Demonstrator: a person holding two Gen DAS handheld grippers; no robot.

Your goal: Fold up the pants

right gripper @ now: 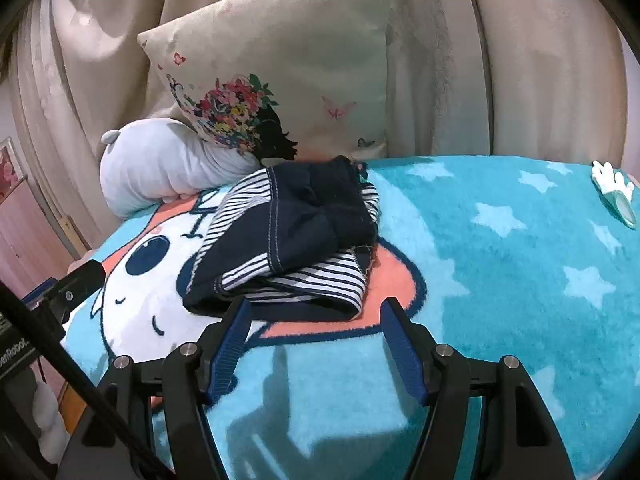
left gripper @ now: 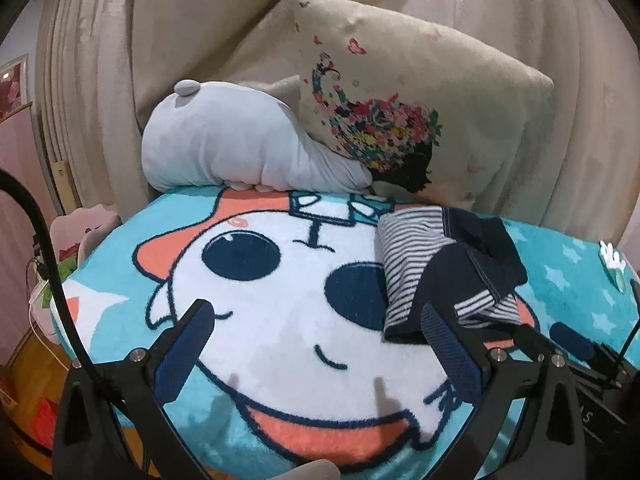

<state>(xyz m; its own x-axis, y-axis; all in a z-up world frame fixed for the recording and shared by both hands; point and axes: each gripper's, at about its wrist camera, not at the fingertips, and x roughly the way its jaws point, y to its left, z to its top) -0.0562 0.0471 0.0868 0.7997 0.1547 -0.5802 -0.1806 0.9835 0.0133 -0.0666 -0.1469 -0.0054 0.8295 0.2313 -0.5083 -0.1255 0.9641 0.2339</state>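
Note:
Small dark navy pants with a navy-and-white striped lining lie in a folded bundle on the turquoise cartoon blanket. In the left wrist view the pants lie to the right, just beyond the right finger. My left gripper is open and empty above the cartoon face. My right gripper is open and empty, its fingertips just short of the bundle's near edge. The right gripper also shows at the right edge of the left wrist view.
A grey plush pillow and a cream flowered cushion lie at the far end of the bed against beige curtains. A white and teal toy lies at the far right. The bed's left edge drops to a wooden floor.

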